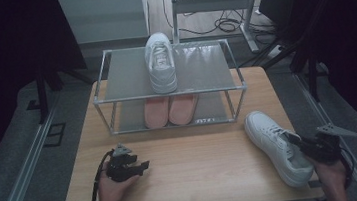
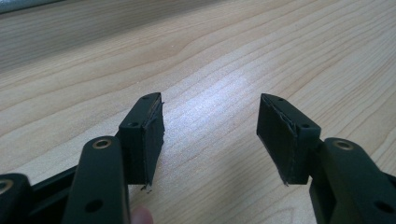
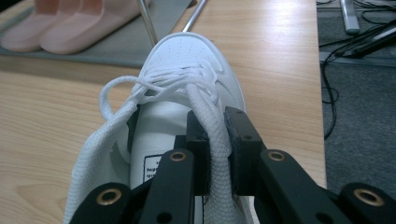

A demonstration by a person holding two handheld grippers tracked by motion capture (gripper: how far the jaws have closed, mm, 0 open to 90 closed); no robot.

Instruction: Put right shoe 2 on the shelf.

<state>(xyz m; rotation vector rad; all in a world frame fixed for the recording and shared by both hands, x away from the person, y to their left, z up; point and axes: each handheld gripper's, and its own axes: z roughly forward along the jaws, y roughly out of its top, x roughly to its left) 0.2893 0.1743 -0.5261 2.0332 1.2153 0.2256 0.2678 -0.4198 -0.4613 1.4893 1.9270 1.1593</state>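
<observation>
We see our right tongs (image 3: 215,140) clamped on the collar of a white shoe (image 3: 187,74) on the worktop (image 1: 197,154), while our left tongs (image 2: 210,135) rest open, holding nothing.

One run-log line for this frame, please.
right gripper: shut on white sneaker collar, on table | left gripper: open, empty | other sneaker: atop rack

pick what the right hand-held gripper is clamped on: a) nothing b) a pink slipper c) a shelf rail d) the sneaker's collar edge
d: in the right gripper view the right hand-held gripper pinches the collar edge of the white sneaker on the table.
</observation>
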